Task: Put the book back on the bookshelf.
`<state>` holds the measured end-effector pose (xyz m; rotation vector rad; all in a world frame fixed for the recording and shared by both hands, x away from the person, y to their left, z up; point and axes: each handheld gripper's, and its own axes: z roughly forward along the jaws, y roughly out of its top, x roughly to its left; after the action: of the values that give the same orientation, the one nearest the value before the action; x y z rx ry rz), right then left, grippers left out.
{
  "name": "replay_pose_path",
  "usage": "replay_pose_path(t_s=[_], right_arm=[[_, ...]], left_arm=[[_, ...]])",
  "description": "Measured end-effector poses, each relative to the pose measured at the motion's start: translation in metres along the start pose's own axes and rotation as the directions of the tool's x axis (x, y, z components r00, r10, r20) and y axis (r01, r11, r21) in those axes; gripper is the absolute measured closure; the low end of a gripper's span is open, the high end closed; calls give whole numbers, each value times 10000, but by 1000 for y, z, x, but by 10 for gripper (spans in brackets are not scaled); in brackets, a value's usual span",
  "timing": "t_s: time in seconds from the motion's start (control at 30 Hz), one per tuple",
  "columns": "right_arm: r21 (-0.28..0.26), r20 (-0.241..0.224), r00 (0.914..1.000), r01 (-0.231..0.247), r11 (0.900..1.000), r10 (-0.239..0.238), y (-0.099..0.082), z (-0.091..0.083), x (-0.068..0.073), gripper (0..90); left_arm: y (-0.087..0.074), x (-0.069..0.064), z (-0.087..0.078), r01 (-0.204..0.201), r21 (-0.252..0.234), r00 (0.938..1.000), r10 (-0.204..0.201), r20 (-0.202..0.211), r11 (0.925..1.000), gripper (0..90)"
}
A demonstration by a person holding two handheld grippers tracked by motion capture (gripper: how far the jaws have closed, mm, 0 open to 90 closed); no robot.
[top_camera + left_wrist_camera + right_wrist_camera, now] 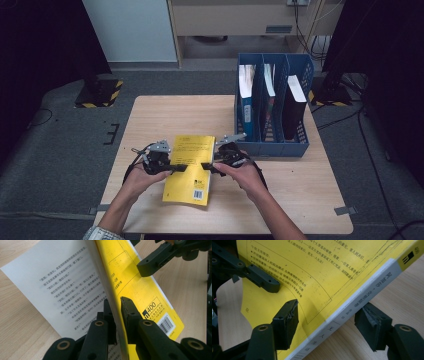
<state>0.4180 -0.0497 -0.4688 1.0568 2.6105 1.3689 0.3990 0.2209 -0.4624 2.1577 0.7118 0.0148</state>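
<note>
The yellow book [189, 169] lies near the front middle of the tabletop [150, 120], back cover up, with its left edge raised. The left claw [117, 305] is clenched on that cover and the pages beneath it along the book's left edge. The right claw [329, 323] straddles the spine [364, 293] with both pads clear of it, so it is released: one jaw hangs over the cover, the other beside the spine above the tabletop. The blue file rack [272, 145] stands at the right rear, well apart from the book, with three books upright in its slots.

Risks from this state:
- The book hangs from one thin grip. A lift by the left claw alone would likely let the lower pages fan open, as the white page [50, 282] already does, or tear the cover.
- If the right claw shuts off-centre, the spine may slide out sideways.
- Uneven lifting by the two claws could twist the book and bend the cover.
</note>
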Motion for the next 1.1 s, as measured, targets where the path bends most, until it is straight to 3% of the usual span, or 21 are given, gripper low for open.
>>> replay_pose_path(t_s=[0.23,0.37,0.5,0.67,0.77,0.8,0.93,1.1], right_arm=[[-208,-223,9996,169,9996,-173,11,-6,6,360],[55,-265,9980,573,9983,-572,18,-4,11,367],[268,2,9950,994,9947,-995,22,1,14,398],[447,79,9936,1126,9926,-1130,23,5,14,422],[816,-93,9908,1356,9874,-1353,22,10,19,419],[833,109,9890,1463,9857,-1477,23,11,21,429],[621,69,9904,1371,9886,-1378,24,11,20,450],[798,171,9890,1453,9862,-1470,25,12,19,458]], left_arm=[[4,2,-5,-5,-91,10000,4,-9,10000,835],[5,4,-4,50,-126,10000,-50,55,9999,836],[5,6,-4,125,-159,9999,-124,72,9998,835],[5,6,-3,123,-147,9999,-122,67,9998,834],[7,4,-3,33,-202,9998,-29,174,9998,835],[7,3,-4,41,-225,9999,-38,109,9997,833],[6,6,-4,175,-350,9997,-169,169,9992,834],[8,5,-3,101,-214,9999,-100,53,9997,823]])
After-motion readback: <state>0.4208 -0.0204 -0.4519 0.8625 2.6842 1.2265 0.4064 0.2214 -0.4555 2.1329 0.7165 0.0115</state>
